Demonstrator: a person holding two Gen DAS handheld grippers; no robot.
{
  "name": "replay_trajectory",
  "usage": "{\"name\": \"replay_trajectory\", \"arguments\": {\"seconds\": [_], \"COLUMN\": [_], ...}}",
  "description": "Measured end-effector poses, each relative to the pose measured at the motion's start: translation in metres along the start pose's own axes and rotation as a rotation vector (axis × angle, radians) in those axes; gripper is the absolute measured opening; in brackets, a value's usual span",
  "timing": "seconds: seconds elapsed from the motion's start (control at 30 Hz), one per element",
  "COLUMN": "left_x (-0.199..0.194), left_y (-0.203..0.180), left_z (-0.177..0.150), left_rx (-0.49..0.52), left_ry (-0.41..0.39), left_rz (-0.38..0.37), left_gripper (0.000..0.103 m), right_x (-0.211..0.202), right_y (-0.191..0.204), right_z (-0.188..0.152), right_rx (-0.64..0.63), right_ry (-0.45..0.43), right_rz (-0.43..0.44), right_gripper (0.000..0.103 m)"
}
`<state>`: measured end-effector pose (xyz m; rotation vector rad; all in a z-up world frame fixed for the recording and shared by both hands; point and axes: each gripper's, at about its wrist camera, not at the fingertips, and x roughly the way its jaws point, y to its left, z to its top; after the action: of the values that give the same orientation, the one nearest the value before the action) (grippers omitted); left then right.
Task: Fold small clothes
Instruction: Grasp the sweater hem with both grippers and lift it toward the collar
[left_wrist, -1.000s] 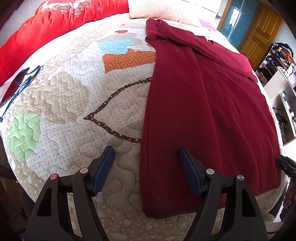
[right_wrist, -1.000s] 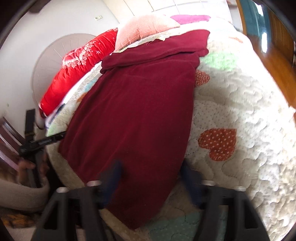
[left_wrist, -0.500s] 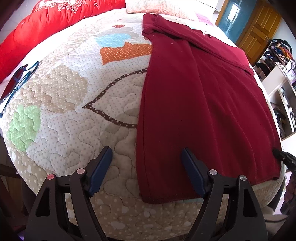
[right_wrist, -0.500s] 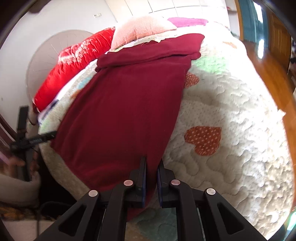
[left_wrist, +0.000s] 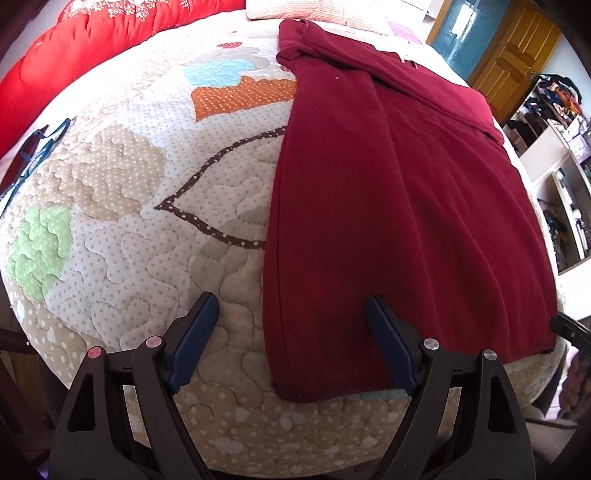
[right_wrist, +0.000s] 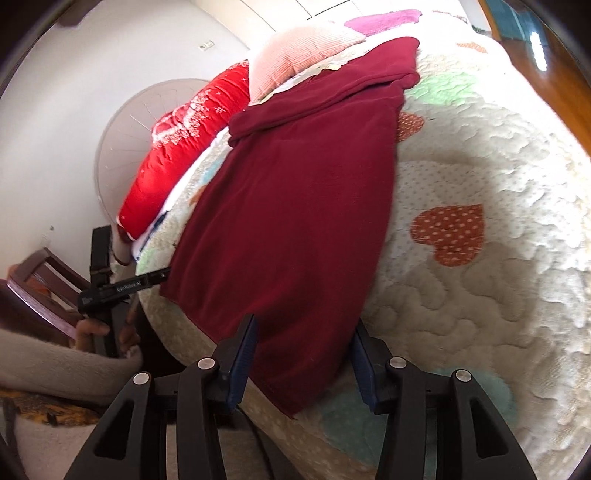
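A dark red garment (left_wrist: 388, 192) lies flat and long on the quilted bed, its far end folded over near the pillows; it also shows in the right wrist view (right_wrist: 295, 206). My left gripper (left_wrist: 291, 332) is open, hovering at the garment's near left corner, one finger over the quilt and one over the cloth. My right gripper (right_wrist: 304, 354) is open, its fingers either side of the garment's near right corner at the bed's edge. Neither holds anything.
The patchwork quilt (left_wrist: 110, 221) covers the bed. A red duvet (right_wrist: 184, 147) and a pink pillow (right_wrist: 295, 51) lie at the head. A wooden chair (right_wrist: 40, 280) stands beside the bed. Shelves (left_wrist: 561, 192) and a wooden door (left_wrist: 513, 48) are at the right.
My right gripper was shut half a second ago and has opened, now straddling the garment's corner. My left gripper stayed open and shifted slightly toward the bed's edge.
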<state>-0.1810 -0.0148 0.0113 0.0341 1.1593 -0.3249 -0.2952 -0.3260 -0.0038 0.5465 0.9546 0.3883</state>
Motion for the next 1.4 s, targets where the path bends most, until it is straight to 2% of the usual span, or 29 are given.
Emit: {"name": "replay_trajectory", "arguments": {"seconds": [0.07,0.13,0.17,0.2,0.3,0.33,0.43,0.53,0.6,0.67,0.8,0.9,0.97,1.0,1.07,1.13,1.23,1.3,1.4], "left_x": [-0.001,-0.002,-0.003,-0.004,-0.009,-0.011,-0.017,-0.029,-0.036,-0.041,-0.047,-0.036,-0.032,-0.031,-0.026,-0.019,-0.014,-0.013,-0.013], "left_y": [-0.002,-0.005,-0.007,-0.008,-0.01,-0.009,-0.003,0.0,-0.001,-0.002,0.0,-0.003,0.0,0.004,0.014,0.02,0.027,0.027,0.027], "left_z": [-0.003,-0.006,-0.006,-0.006,-0.003,0.0,0.015,0.038,0.055,0.078,0.139,0.187,0.201,0.203,0.2,0.19,0.158,0.13,0.092], "left_rx": [0.014,0.035,0.039,0.039,0.042,0.048,0.011,-0.013,-0.015,-0.008,-0.013,-0.017,-0.046,-0.08,-0.134,-0.165,-0.19,-0.226,-0.291], "left_ry": [0.007,0.002,-0.002,-0.008,0.0,0.005,0.003,-0.049,-0.094,-0.142,-0.243,-0.261,-0.235,-0.218,-0.174,-0.114,-0.048,-0.01,0.039], "left_rz": [-0.01,-0.005,-0.004,-0.004,-0.055,-0.071,-0.145,-0.192,-0.197,-0.19,-0.188,-0.195,-0.275,-0.33,-0.382,-0.368,-0.338,-0.349,-0.396], "left_gripper": [0.082,0.077,0.069,0.051,0.013,0.008,0.008,0.008,0.007,0.003,0.003,0.003,0.003,0.003,0.007,0.015,0.031,0.05,0.053], "right_x": [0.004,0.008,0.01,0.013,0.015,0.015,0.008,-0.002,-0.005,-0.007,-0.007,-0.002,0.007,0.012,0.021,0.028,0.033,0.035,0.034], "right_y": [0.0,0.001,0.002,0.003,0.001,0.001,0.009,0.019,0.023,0.026,0.025,0.024,0.023,0.02,0.021,0.021,0.014,0.01,0.008], "right_z": [0.001,0.002,0.003,0.005,0.013,0.017,0.032,0.055,0.073,0.094,0.146,0.191,0.215,0.225,0.232,0.232,0.23,0.229,0.228], "right_rx": [-0.002,-0.01,-0.025,-0.036,-0.021,-0.012,-0.025,-0.057,-0.074,-0.096,-0.103,-0.114,-0.116,-0.106,-0.122,-0.149,-0.14,-0.117,-0.097], "right_ry": [0.003,0.001,0.005,0.006,-0.005,-0.015,-0.069,-0.142,-0.184,-0.224,-0.302,-0.343,-0.342,-0.337,-0.322,-0.3,-0.29,-0.295,-0.298], "right_rz": [0.017,0.032,0.034,0.032,0.078,0.109,0.176,0.217,0.227,0.216,0.192,0.164,0.112,0.117,0.127,0.108,0.11,0.121,0.133], "right_gripper": [0.047,0.042,0.033,0.022,0.01,0.01,0.009,0.009,0.009,0.009,0.009,0.008,0.008,0.008,0.008,0.008,0.008,0.008,0.008]}}
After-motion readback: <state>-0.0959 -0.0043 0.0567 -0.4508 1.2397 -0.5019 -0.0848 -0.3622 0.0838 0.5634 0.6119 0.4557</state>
